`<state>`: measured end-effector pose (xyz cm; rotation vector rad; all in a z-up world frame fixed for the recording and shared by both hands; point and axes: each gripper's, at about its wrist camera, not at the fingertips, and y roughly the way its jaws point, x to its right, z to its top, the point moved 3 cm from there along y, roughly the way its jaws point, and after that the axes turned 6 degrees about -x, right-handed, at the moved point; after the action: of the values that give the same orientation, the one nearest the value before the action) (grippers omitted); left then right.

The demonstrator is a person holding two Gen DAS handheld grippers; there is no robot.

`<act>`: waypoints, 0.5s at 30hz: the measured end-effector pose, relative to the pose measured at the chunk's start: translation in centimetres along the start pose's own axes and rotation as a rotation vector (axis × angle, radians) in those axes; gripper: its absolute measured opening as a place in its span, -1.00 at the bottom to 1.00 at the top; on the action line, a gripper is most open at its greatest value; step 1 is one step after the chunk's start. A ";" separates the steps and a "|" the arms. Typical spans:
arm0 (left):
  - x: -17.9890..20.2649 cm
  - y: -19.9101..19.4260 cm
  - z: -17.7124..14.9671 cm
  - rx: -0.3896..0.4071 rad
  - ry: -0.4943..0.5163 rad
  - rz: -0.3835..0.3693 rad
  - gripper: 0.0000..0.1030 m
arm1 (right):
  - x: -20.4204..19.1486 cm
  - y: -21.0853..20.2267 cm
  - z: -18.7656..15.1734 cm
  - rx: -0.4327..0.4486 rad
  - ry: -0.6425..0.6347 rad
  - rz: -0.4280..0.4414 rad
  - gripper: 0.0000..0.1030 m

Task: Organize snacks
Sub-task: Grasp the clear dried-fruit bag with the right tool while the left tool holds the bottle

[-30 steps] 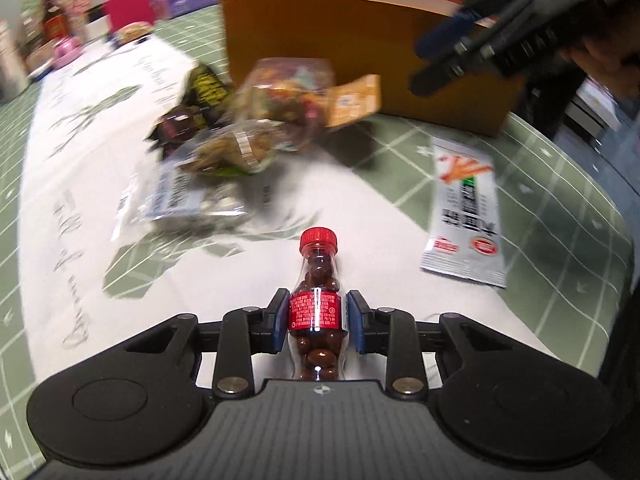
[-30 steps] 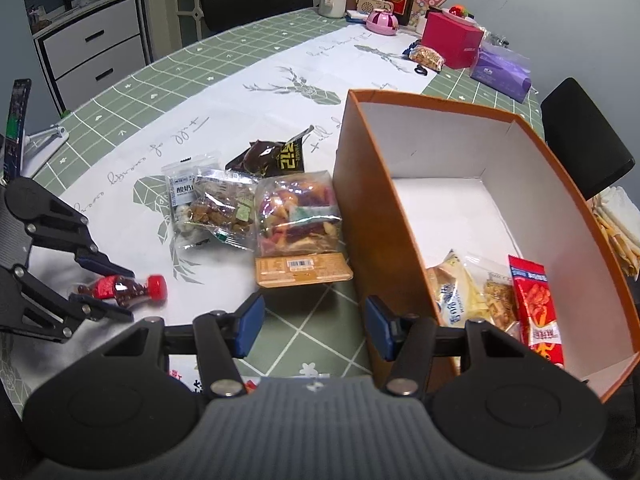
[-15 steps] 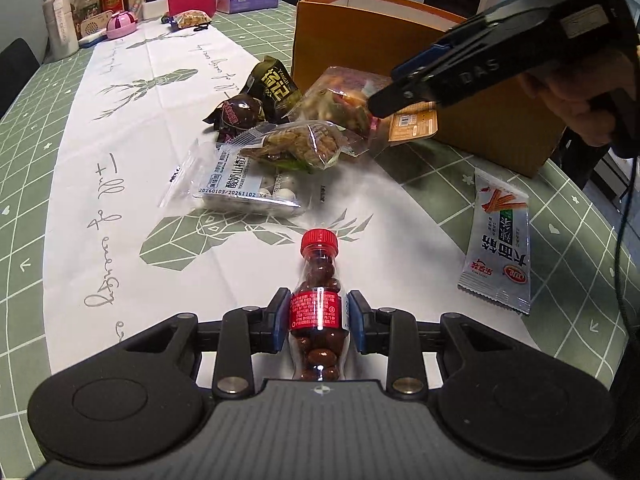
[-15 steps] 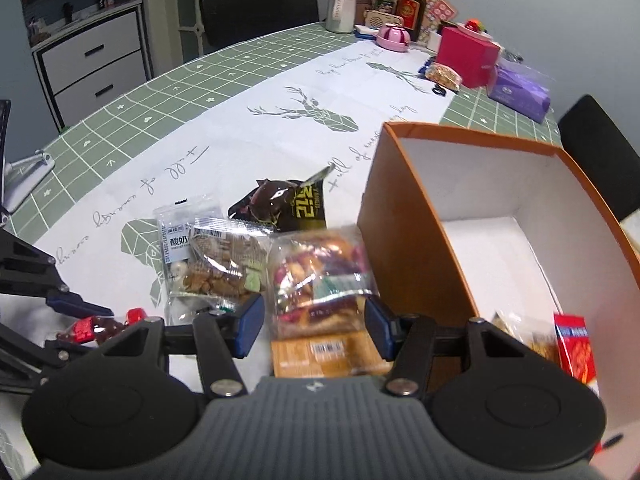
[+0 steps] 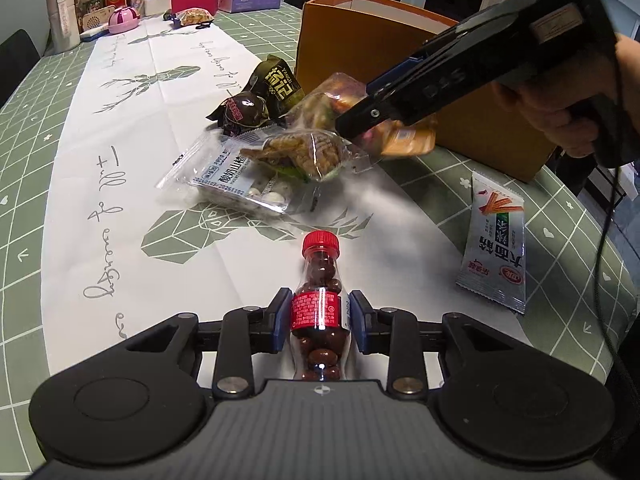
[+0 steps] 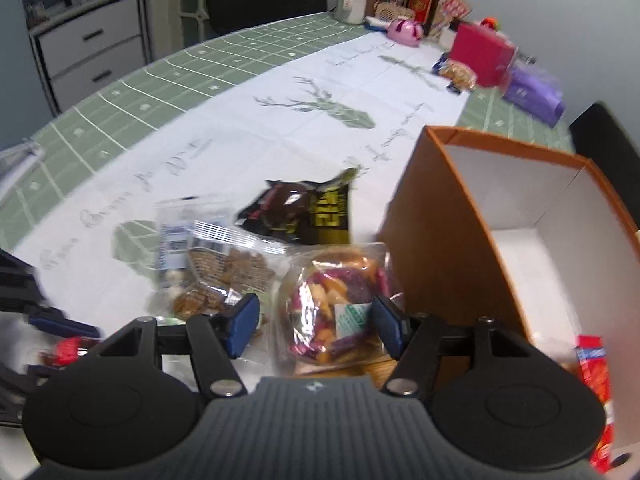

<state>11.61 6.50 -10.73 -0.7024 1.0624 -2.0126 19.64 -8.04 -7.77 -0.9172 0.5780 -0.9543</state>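
The left gripper (image 5: pixel 317 316) pinches a small bottle (image 5: pixel 319 312) of chocolate balls lying on the surface in front of the orange box (image 5: pixel 384 68). The right gripper (image 6: pixel 314 322) has just been widening its jaws; they straddle a clear bag of mixed sweets (image 6: pixel 334 312) beside the box without pressing it. Best to lower squarely, close on the bag's middle, then lift clear of the box wall.

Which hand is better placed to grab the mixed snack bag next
Right. The right gripper is open with the mixed snack bag between its pads, while the left gripper is shut on the candy bottle.
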 end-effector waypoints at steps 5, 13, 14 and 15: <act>0.0 -0.1 0.0 0.001 -0.008 -0.003 -0.27 | -0.3 -0.6 0.1 0.035 0.011 -0.051 -0.01; 0.1 -0.1 0.0 -0.003 -0.008 0.000 -0.27 | -0.7 0.2 0.1 0.058 0.029 -0.129 0.09; 0.1 -0.1 0.0 -0.003 -0.008 -0.001 -0.27 | -0.8 -0.1 0.1 0.062 0.033 -0.121 0.10; 0.1 -0.1 0.0 -0.003 -0.007 -0.001 -0.27 | -1.0 -0.5 0.1 0.064 0.039 -0.114 0.12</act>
<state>11.49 6.50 -10.66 -0.7109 1.0613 -2.0085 19.05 -7.23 -7.28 -0.8830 0.5297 -1.0889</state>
